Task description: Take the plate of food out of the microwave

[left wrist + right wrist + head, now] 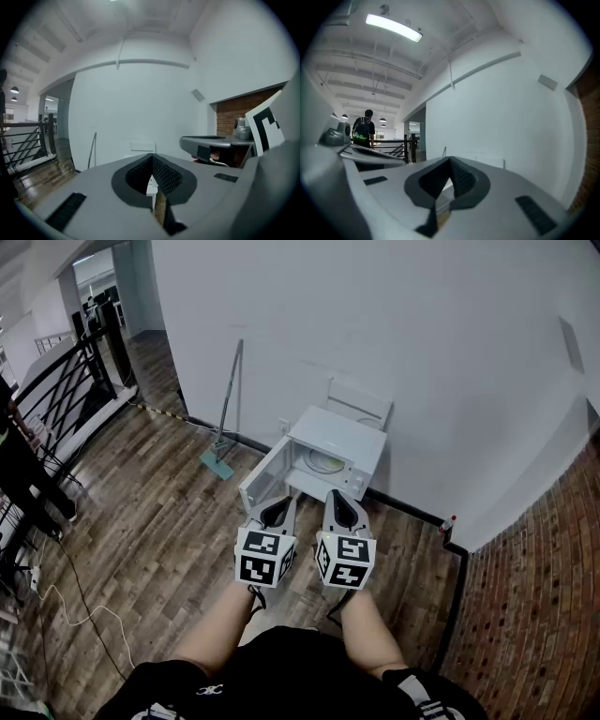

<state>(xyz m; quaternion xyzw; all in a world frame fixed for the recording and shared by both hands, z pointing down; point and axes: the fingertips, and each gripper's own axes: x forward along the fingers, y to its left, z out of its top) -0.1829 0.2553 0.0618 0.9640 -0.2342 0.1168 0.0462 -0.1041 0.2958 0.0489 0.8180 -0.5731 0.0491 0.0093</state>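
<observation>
Right now both my tools are clamped shut on nothing: the left tool [279,512] and the right tool [343,508] hang side by side, well short of the microwave [349,439], which sits on the floor against the wall. Its door [266,479] stands open, and the plate of food [327,462] lies inside the microwave. I'd crouch and close in first, then spread one tool before reaching (shut tips would only shove the rim) and draw the plate out level.

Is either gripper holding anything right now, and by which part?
Nothing is held. The left gripper and right gripper both have jaws closed and empty, short of the microwave; the plate sits inside it.
</observation>
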